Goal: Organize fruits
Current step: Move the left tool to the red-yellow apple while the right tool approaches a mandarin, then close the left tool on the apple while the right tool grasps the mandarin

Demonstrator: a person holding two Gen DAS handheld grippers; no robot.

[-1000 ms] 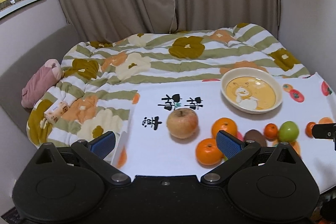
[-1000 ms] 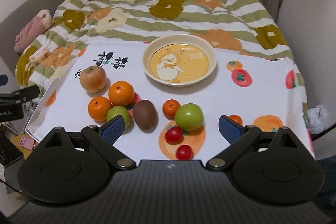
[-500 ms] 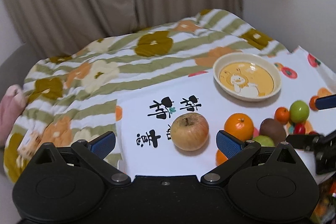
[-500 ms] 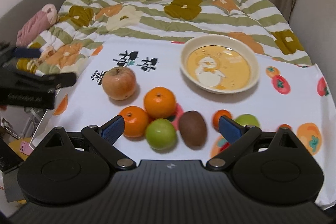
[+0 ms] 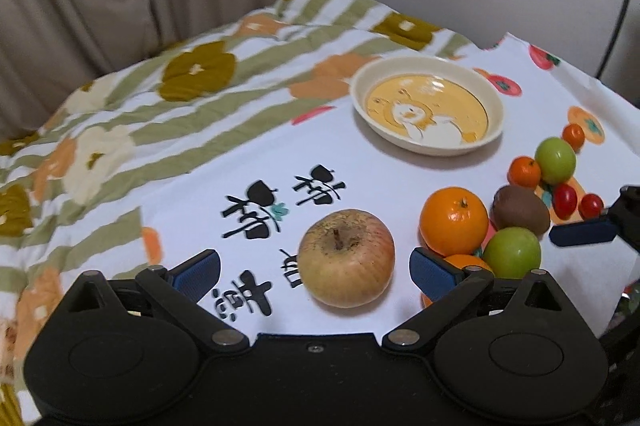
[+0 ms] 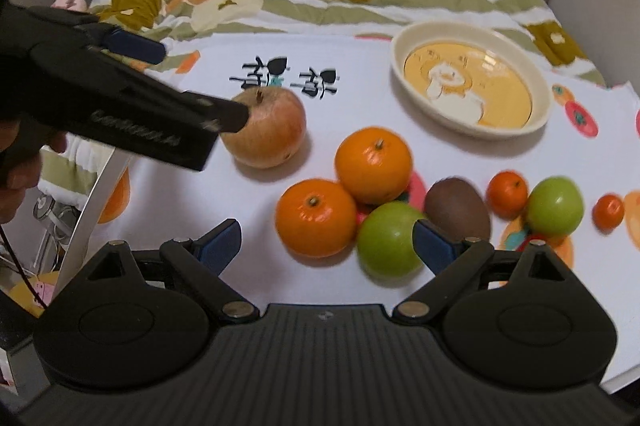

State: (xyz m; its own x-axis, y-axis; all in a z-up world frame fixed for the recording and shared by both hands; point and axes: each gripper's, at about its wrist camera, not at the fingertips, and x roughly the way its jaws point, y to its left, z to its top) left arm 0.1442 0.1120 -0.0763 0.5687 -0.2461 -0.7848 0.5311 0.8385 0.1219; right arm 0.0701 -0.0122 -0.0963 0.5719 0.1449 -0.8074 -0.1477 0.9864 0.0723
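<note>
Round russet-skinned red-yellow apple (image 5: 346, 258) sits between the wide-open, empty jaws of the left gripper (image 5: 314, 268) on the smooth white printed cloth surface (image 5: 240, 162). Glossy oranges (image 6: 374, 164), a smooth green apple (image 6: 388, 238) and a fuzzy brown kiwi (image 6: 457, 208) cluster beside it. Right gripper (image 6: 326, 242) jaws gape, holding nothing; the shallow cream ceramic bowl (image 6: 540, 94) with duck print is empty.

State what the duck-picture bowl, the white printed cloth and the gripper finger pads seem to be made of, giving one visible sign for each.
Bowl: probably glazed ceramic or melamine; its smooth cream rim shines.
Cloth: thin printed fabric, matte; one edge is ragged.
Finger pads of the left gripper: blue, finely ribbed, apparently rubber on black hard plastic.
</note>
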